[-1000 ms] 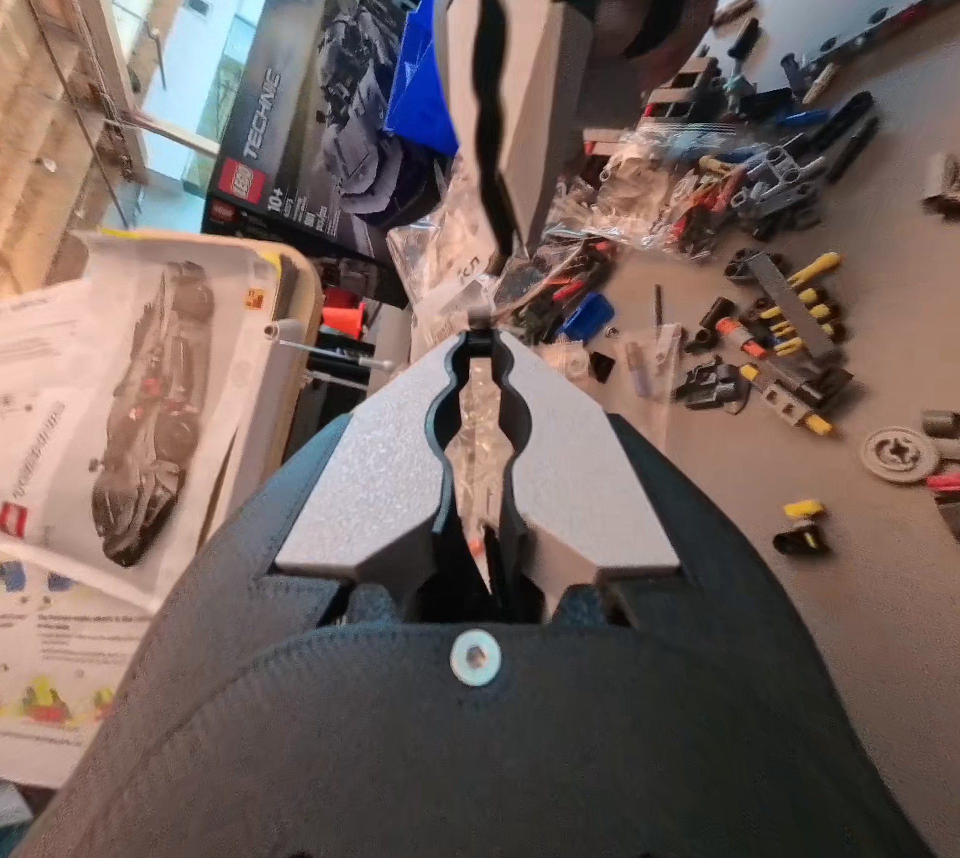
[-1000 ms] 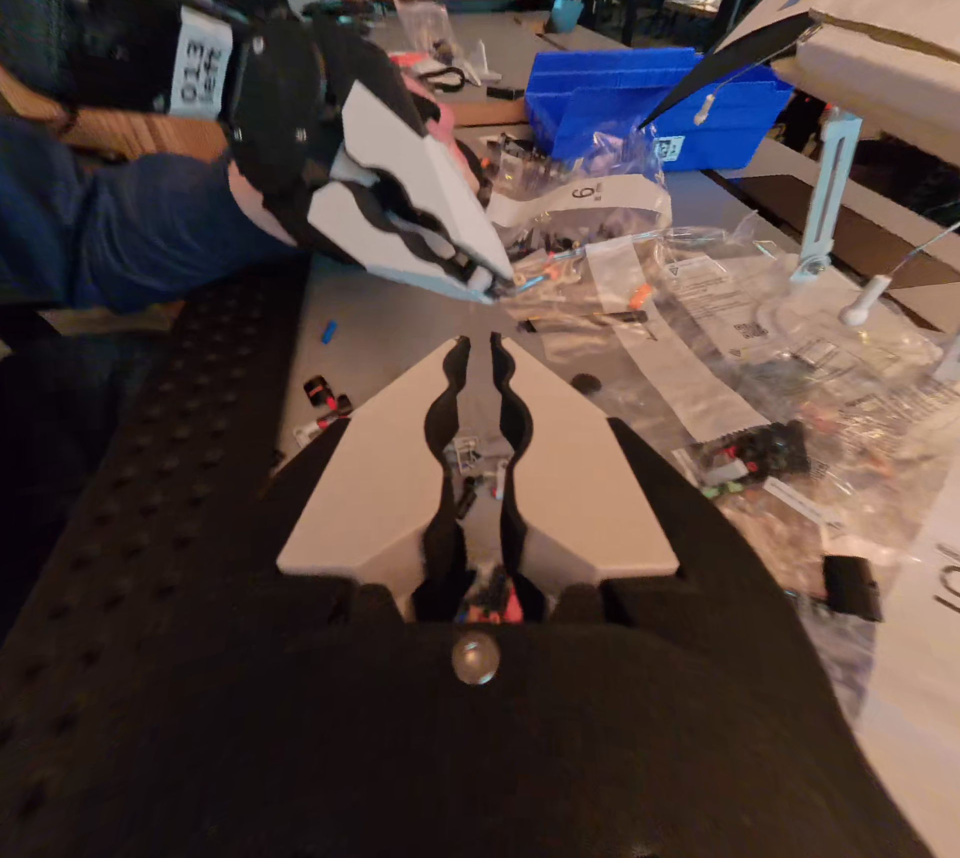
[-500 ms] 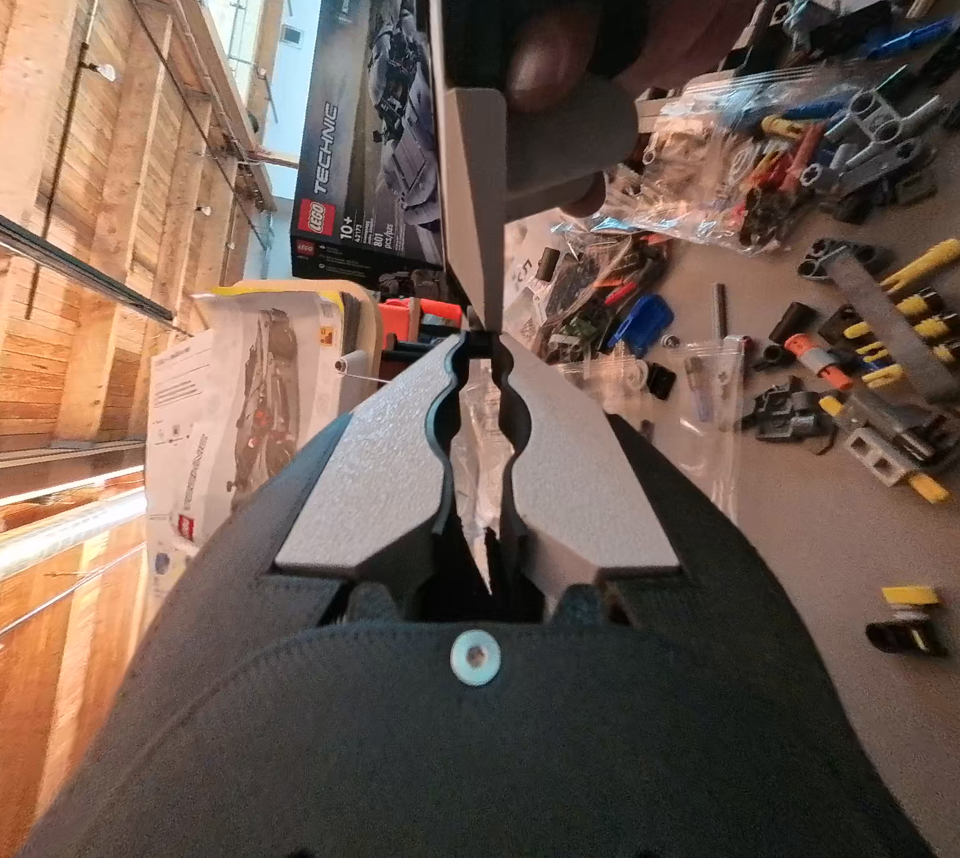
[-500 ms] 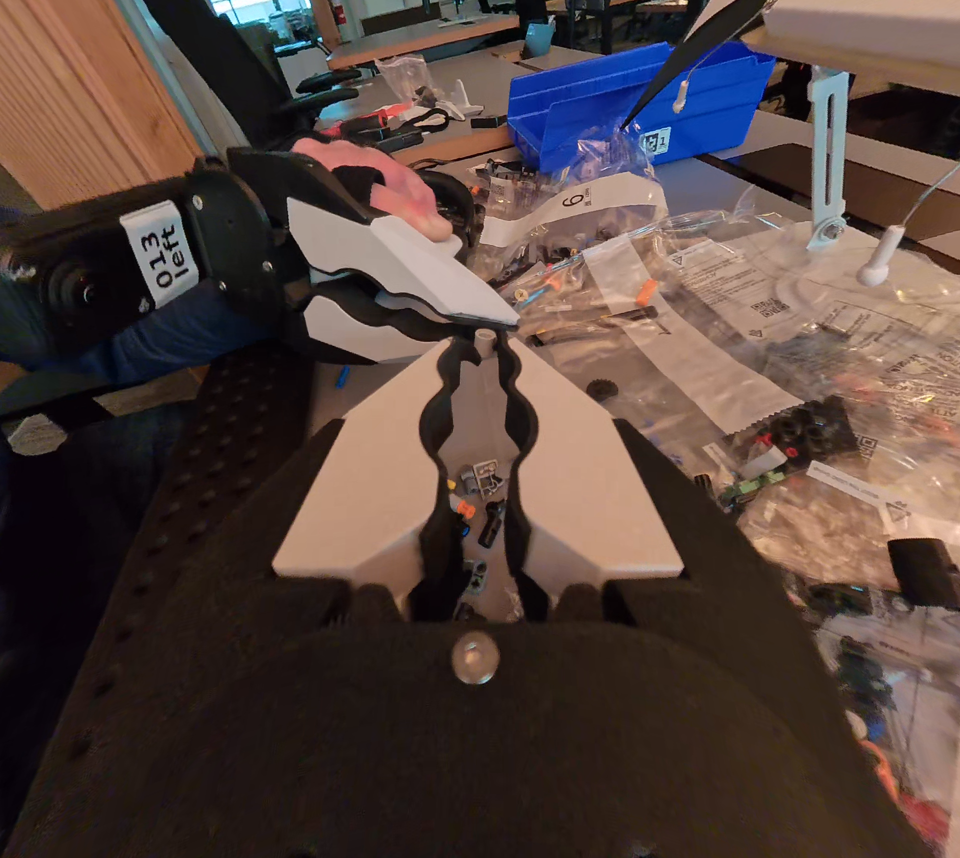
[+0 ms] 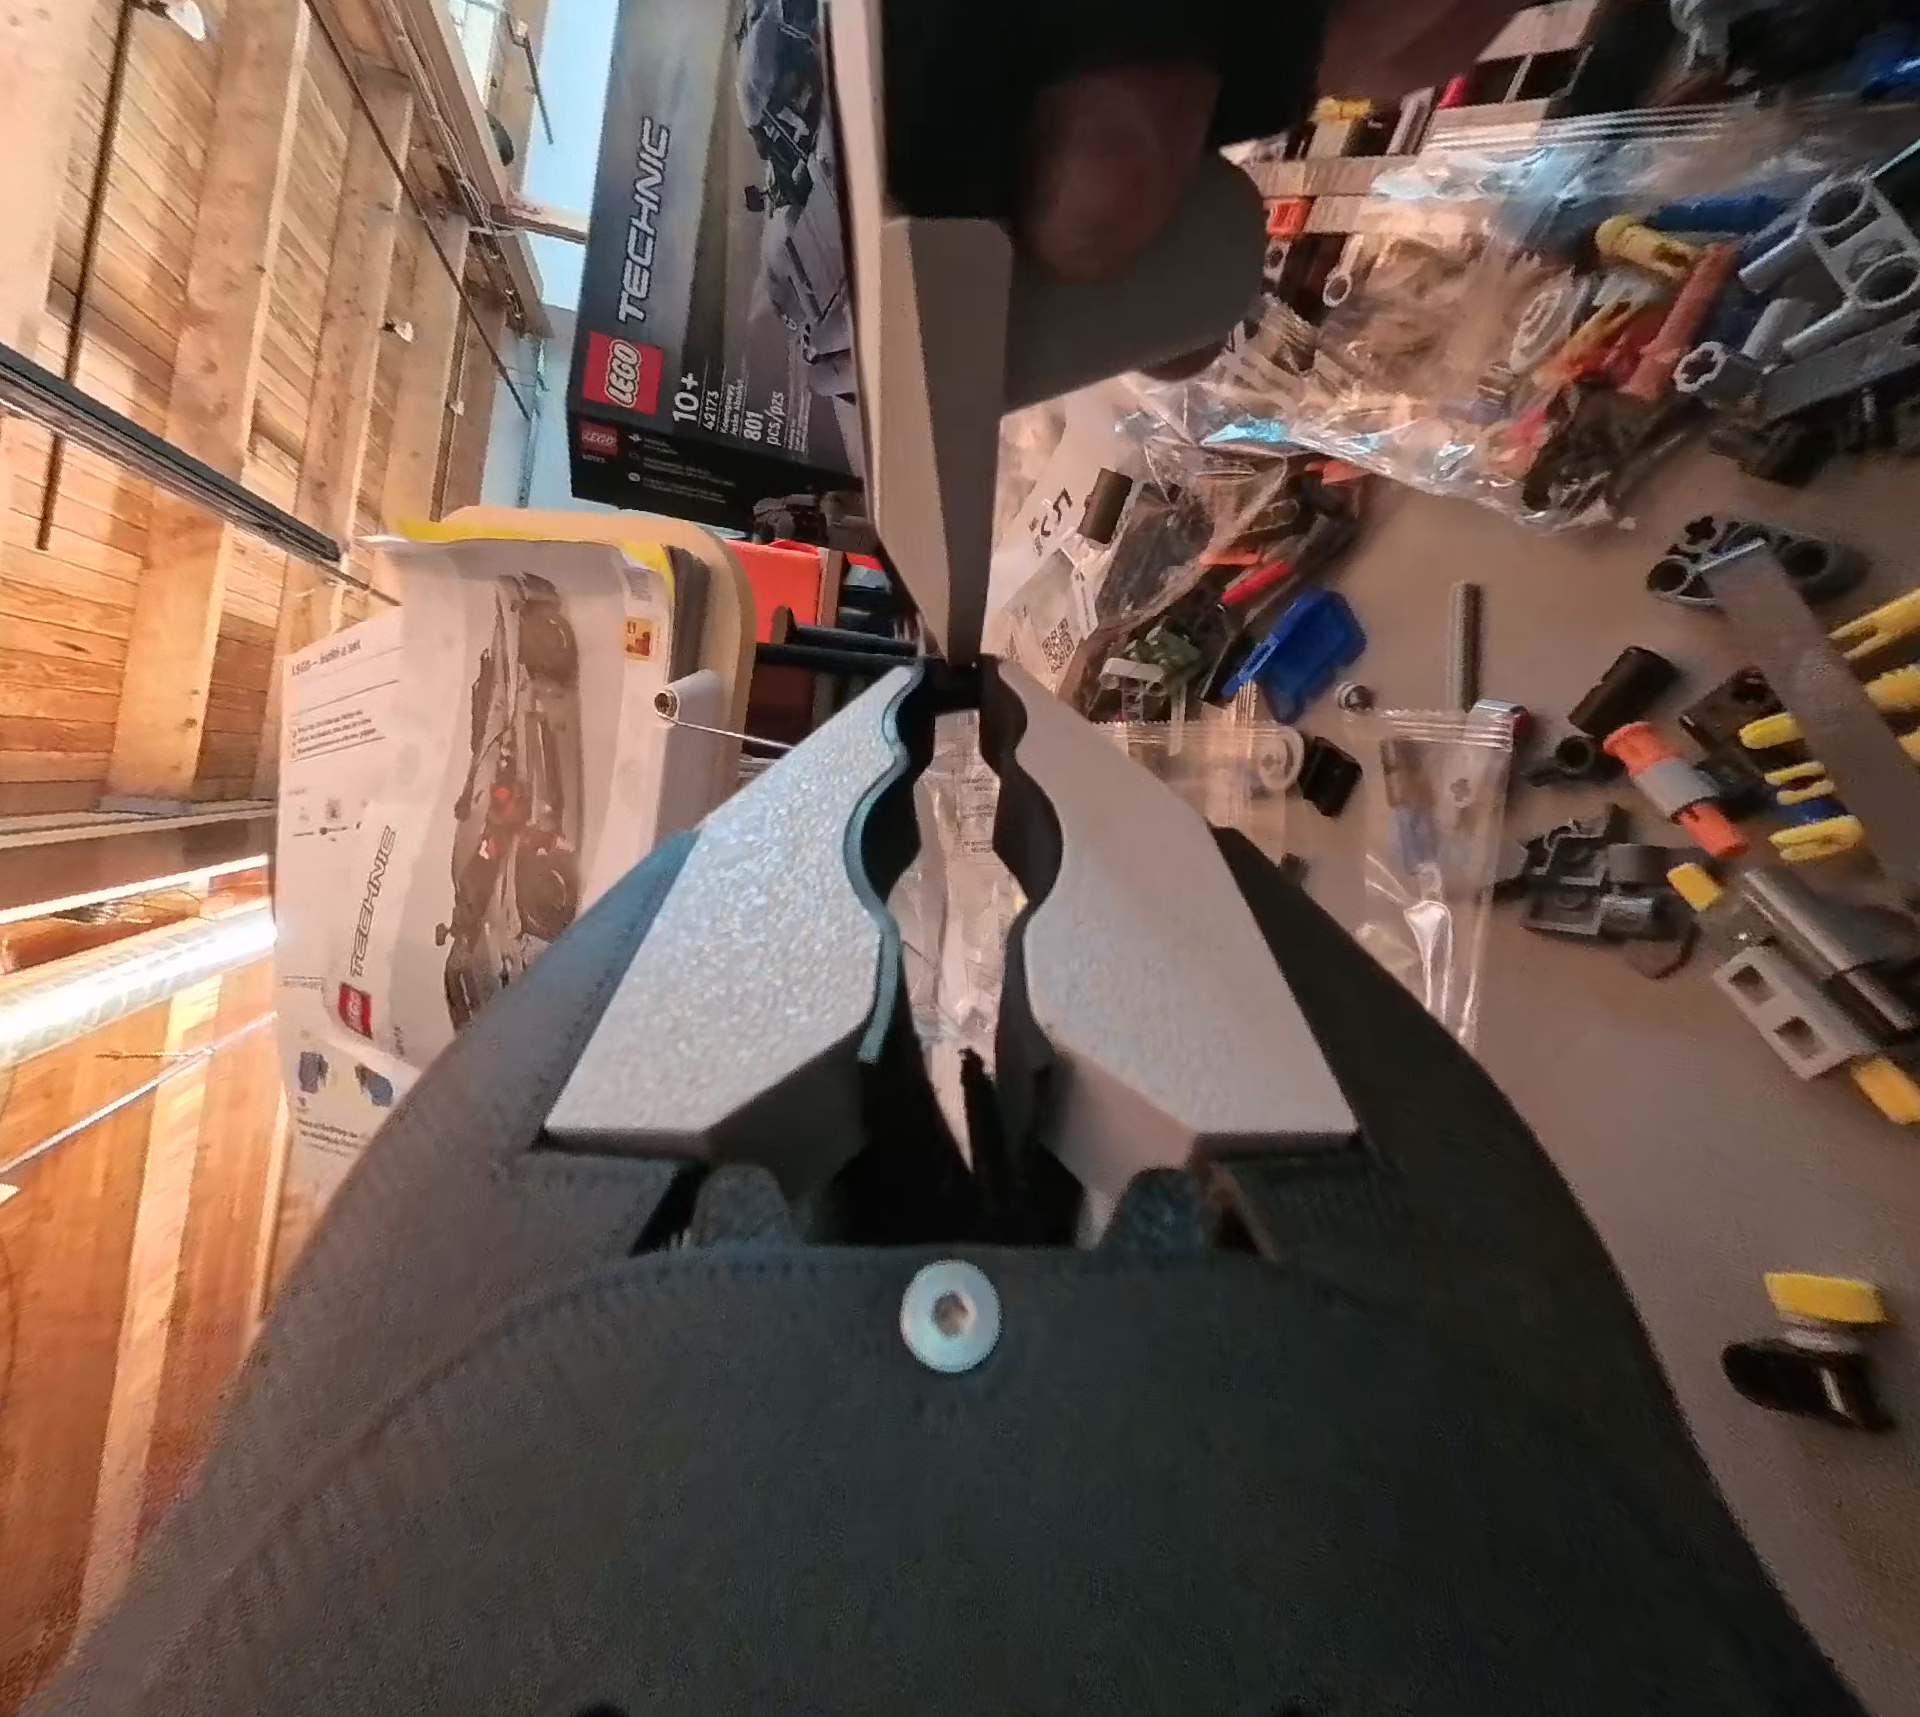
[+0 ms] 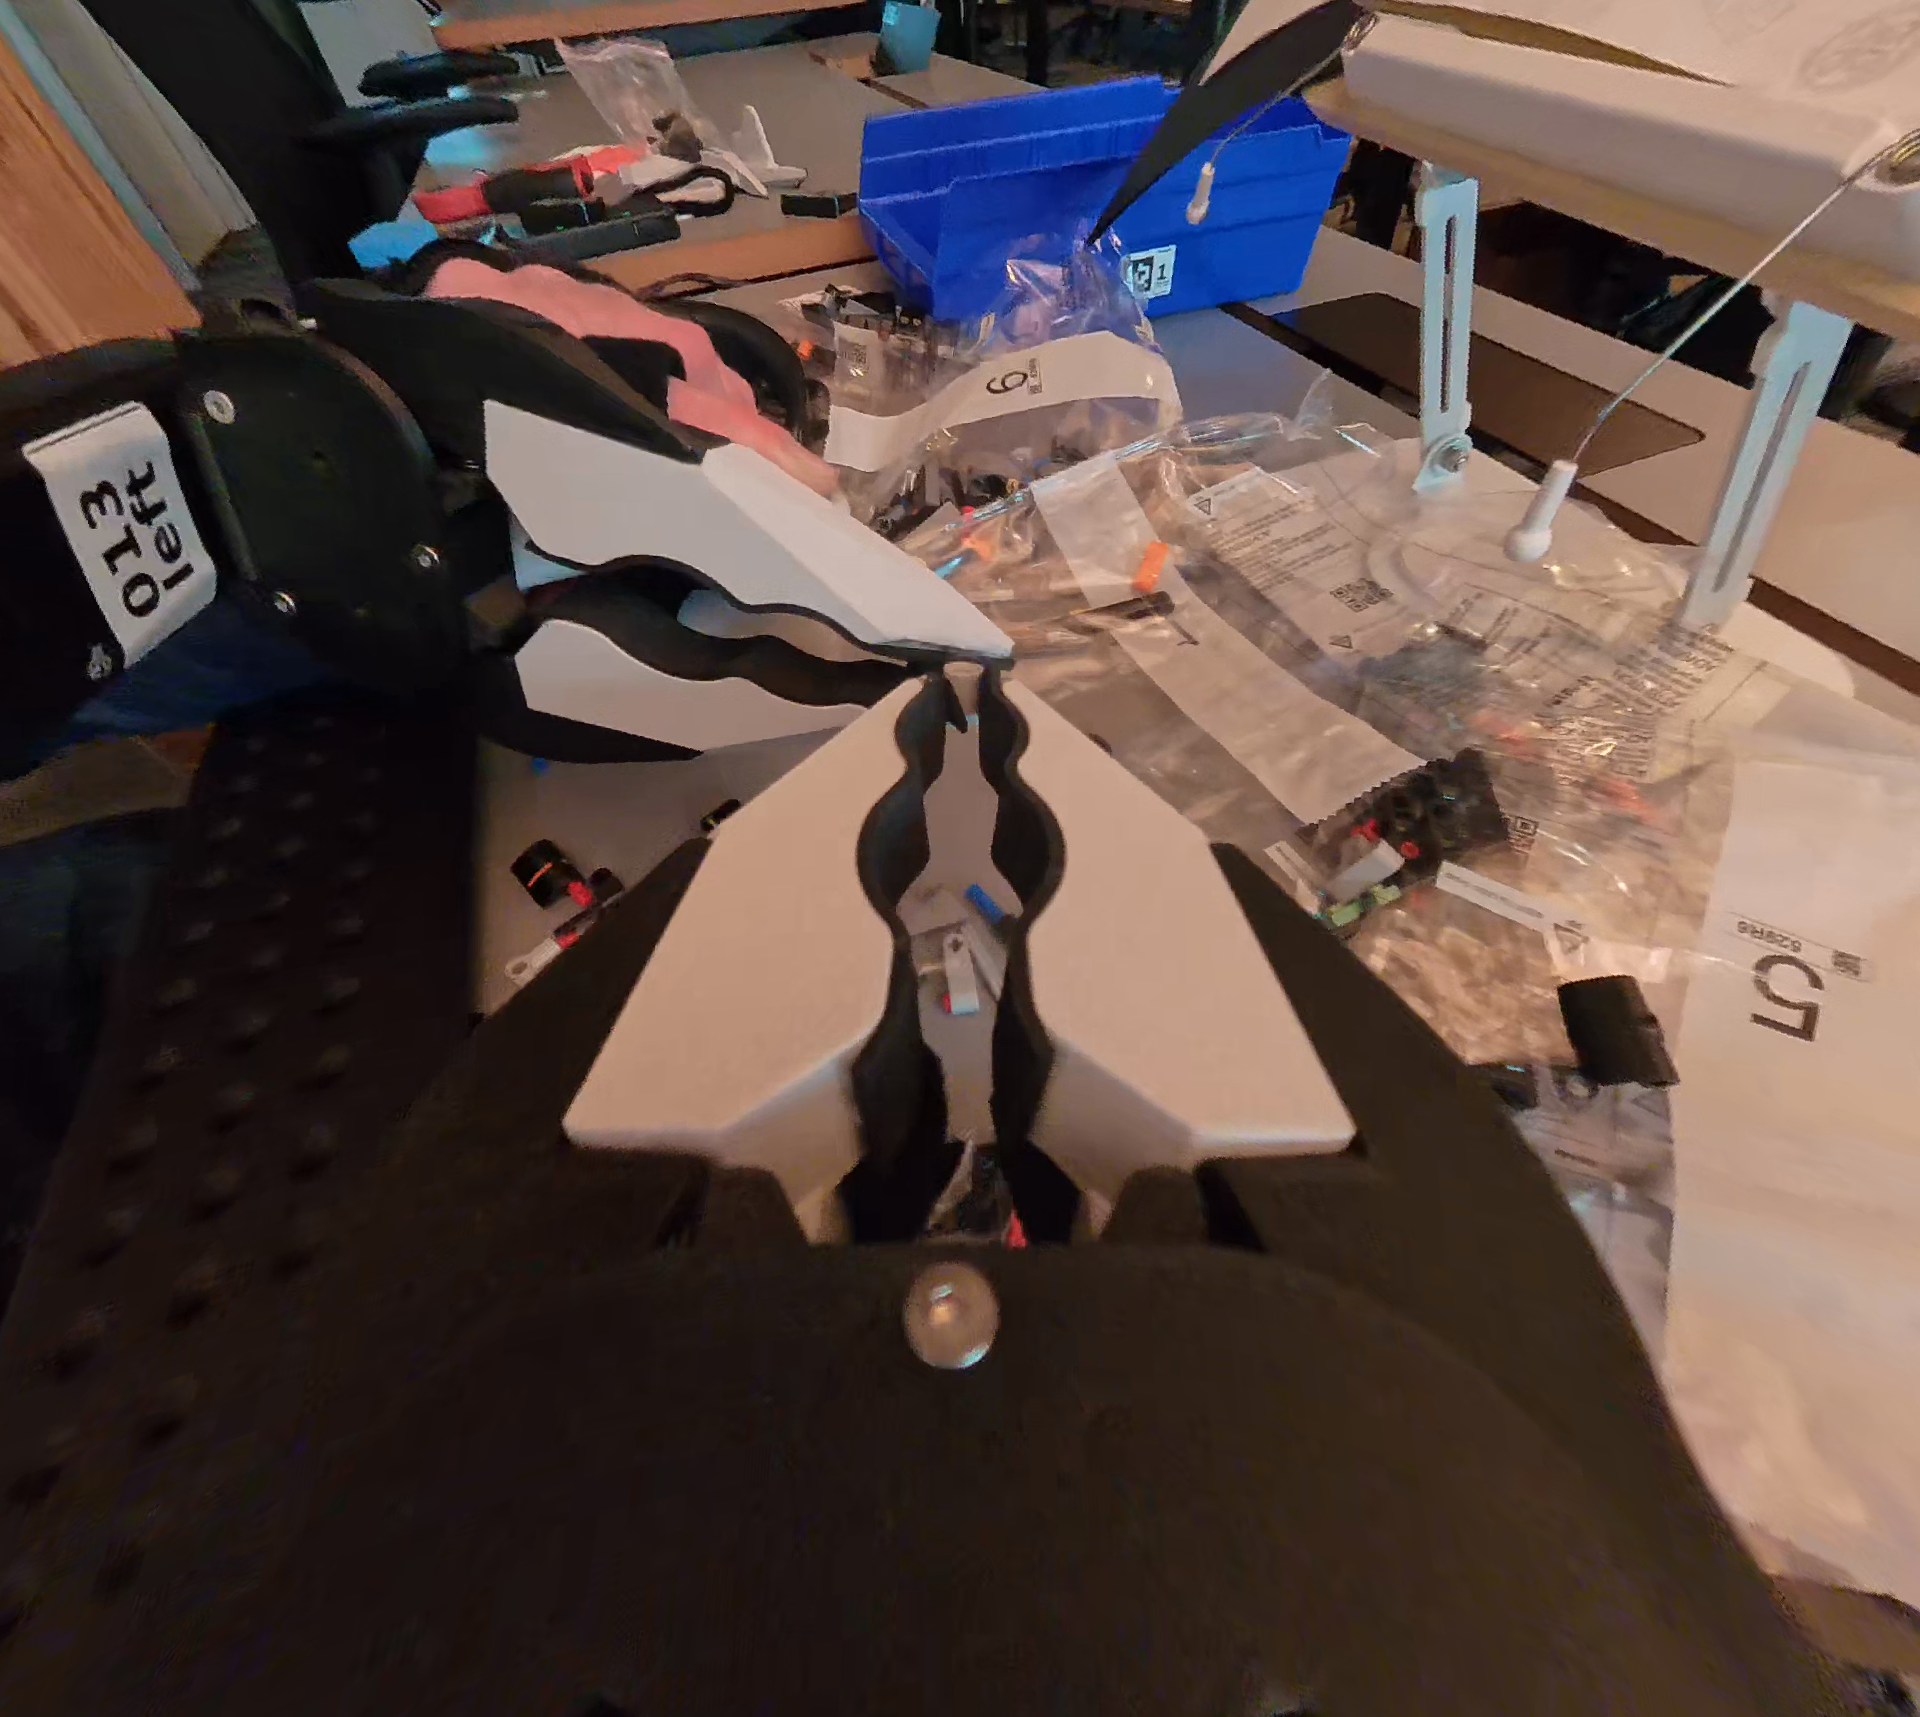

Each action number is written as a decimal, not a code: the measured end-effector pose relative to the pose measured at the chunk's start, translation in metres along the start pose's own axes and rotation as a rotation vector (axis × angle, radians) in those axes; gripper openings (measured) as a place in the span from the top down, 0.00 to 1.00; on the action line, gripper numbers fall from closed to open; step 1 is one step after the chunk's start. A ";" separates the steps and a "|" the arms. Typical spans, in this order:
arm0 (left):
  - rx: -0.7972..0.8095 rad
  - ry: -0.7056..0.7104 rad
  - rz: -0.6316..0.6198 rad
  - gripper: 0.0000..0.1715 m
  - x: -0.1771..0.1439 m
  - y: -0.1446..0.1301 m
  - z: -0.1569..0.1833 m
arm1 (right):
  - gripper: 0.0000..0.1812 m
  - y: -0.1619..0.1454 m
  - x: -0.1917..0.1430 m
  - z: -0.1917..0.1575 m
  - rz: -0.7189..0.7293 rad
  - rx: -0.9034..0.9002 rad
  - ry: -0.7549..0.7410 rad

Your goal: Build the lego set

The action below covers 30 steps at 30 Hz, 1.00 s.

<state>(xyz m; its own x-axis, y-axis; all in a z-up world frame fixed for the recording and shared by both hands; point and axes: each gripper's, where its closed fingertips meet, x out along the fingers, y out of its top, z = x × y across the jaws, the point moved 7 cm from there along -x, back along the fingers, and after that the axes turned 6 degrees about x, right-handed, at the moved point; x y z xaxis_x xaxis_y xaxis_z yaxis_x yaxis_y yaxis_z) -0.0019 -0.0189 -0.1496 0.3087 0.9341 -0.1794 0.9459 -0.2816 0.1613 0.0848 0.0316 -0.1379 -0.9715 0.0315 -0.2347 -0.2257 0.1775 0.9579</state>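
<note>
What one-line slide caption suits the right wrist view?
Two grippers, right gripper and left gripper, meet tip to tip above bagged Lego parts.

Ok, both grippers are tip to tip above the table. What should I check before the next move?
1. Left gripper grip on small black piece: ok, pinched at the tips.
2. Right gripper load: cannot tell; tips nearly together, anything between them is too small to read.
3. Tips meeting: ok, right tip sits at the left's.
4. Part alignment: cannot tell, hidden by the tips.
5. Drop zone: not ok, clear bags and loose parts clutter the table.
</note>
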 end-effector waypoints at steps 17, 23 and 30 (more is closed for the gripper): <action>-0.206 -0.236 0.033 0.96 -0.017 -0.037 0.010 | 0.99 -0.009 -0.023 0.020 -0.032 -0.038 0.009; -0.293 -0.524 0.096 0.95 -0.028 -0.043 0.027 | 0.97 -0.034 -0.008 -0.002 -0.256 -0.146 0.173; -0.363 -0.774 0.116 0.90 -0.033 -0.041 0.051 | 0.89 -0.071 0.005 -0.024 -0.531 -0.285 0.271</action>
<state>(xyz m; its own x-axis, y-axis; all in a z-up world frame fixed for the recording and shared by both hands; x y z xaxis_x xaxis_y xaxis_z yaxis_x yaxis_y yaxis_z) -0.0457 -0.0496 -0.1999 0.5077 0.4539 -0.7323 0.8543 -0.1554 0.4960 0.0947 -0.0045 -0.2030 -0.6983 -0.2444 -0.6728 -0.6530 -0.1675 0.7386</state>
